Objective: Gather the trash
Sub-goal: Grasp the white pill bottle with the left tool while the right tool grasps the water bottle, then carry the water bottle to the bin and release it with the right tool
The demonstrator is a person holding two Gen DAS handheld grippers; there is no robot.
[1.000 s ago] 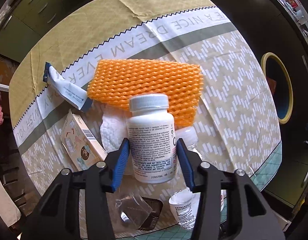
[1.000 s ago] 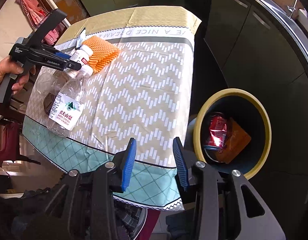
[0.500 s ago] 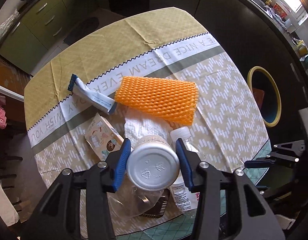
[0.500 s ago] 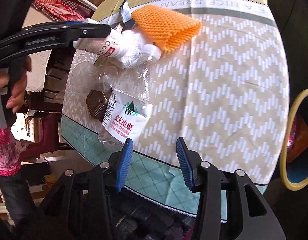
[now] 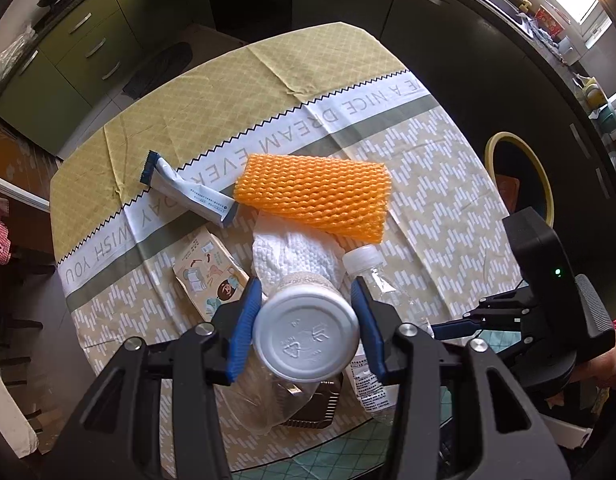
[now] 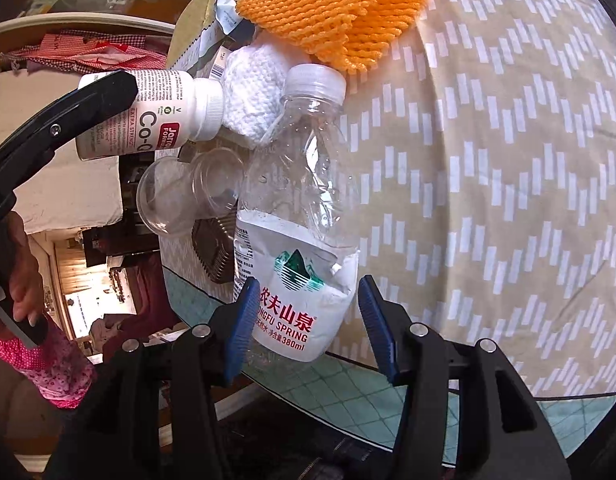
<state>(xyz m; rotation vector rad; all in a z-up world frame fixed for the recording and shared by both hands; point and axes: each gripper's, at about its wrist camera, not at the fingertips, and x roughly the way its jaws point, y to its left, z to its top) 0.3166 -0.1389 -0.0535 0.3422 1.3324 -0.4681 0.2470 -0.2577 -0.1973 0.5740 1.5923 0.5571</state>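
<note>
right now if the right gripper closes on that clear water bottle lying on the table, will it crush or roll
The water bottle looks empty and already dented, so it will probably buckle and feel light. Lying on its side, capped, it may roll if nudged. The right gripper is opening, pads astride its label.

On the table [image 5: 436, 208], the foam net [image 5: 314, 196] lies behind the tissue [image 5: 292, 252] (touching it), water bottle [image 6: 296, 220] lying alongside.
</note>
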